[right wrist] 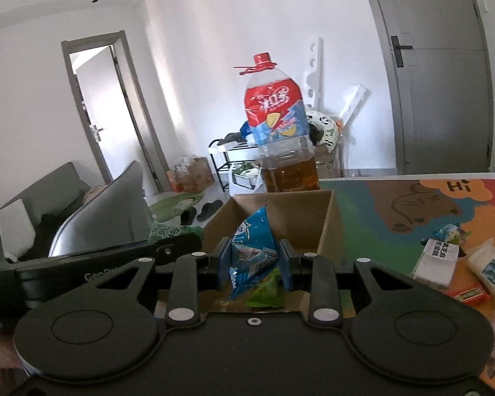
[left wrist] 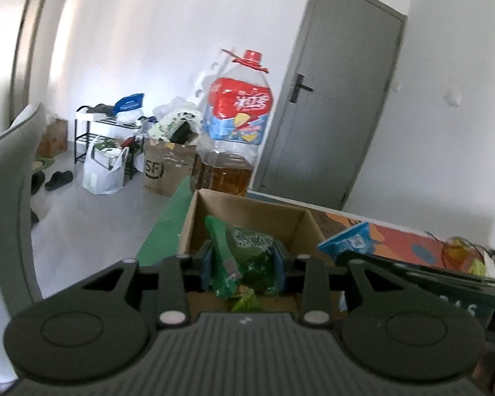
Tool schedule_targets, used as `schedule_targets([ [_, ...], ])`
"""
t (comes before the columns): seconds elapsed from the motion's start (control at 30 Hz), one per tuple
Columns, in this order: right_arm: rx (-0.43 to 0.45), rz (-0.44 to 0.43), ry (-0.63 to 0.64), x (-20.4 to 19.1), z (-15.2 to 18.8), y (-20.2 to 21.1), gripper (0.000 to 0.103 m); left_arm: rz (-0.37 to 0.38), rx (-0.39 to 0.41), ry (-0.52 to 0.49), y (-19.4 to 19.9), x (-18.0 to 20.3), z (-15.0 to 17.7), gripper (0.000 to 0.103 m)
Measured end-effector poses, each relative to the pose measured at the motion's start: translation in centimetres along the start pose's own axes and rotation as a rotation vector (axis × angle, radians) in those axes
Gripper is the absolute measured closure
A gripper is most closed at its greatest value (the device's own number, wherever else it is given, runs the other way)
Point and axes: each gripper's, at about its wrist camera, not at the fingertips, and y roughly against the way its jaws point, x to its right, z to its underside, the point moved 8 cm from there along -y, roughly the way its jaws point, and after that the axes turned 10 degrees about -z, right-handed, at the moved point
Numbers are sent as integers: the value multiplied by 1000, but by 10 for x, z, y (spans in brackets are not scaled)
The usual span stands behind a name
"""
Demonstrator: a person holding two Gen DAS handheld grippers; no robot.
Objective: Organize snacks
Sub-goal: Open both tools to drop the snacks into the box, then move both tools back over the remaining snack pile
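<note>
Only the right view is showing four loose snacks [right wrist: 435,260] at lower right. The left tongs [left wrist: 244,264] are pinching one green packet [left wrist: 247,250], and the right tongs [right wrist: 254,259] one blue packet [right wrist: 252,254], both above one cardboard box [right wrist: 330,227].

One box [right wrist: 326,224], one oil bottle [right wrist: 280,132]

Cardboard box [right wrist: 326,227] on desk [right wrist: 396,204], oil bottle [right wrist: 280,132] directly behind it. Two snack packets held over the box: one [left wrist: 247,254] in left gripper [left wrist: 244,260], one [right wrist: 252,247] in right gripper [right wrist: 254,259]. Loose snacks [right wrist: 439,257] on desk right of box.
</note>
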Motion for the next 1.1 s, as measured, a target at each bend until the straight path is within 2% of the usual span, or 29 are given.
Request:
schedule_targets([
  [0.07, -2, 2, 0, 3, -2, -1, 71, -2, 2, 4, -1, -1, 0, 63],
  [0.13, -11, 11, 9, 5, -4, -3, 68, -27, -3, 16, 0, -3, 1, 39],
  [0.2, -4, 26, 5, 7, -5, -1, 57, -66, 7, 27, 2, -8, 1, 25],
  [0.23, 3, 29, 1, 9, -6, 1, 54, -80, 16, 32, 5, -10, 1, 22],
  [0.43, 30, 74, 3, 12, -5, 18, 29, -94, -2, 59, 15, -18, 7, 14],
  [0.5, 41, 88, 13, 11, -4, 25, 12, -94, 2, 63, 22, -18, 9, 8],
  [0.53, 46, 93, 21, 9, -3, 29, 10, -92, 7, 67, 26, -18, 9, 6],
  [0.63, 49, 99, 34, 8, -1, 37, 7, -81, 9, 96, 35, -19, 10, 0],
  [0.77, 59, 121, 29, 8, 2, 51, 1, -70, -5, 115, 47, -20, 11, 0],
  [1.1, 69, 143, 43, 14, 0, 83, 0, -61, -25, 105, 66, -12, 13, 0],
])
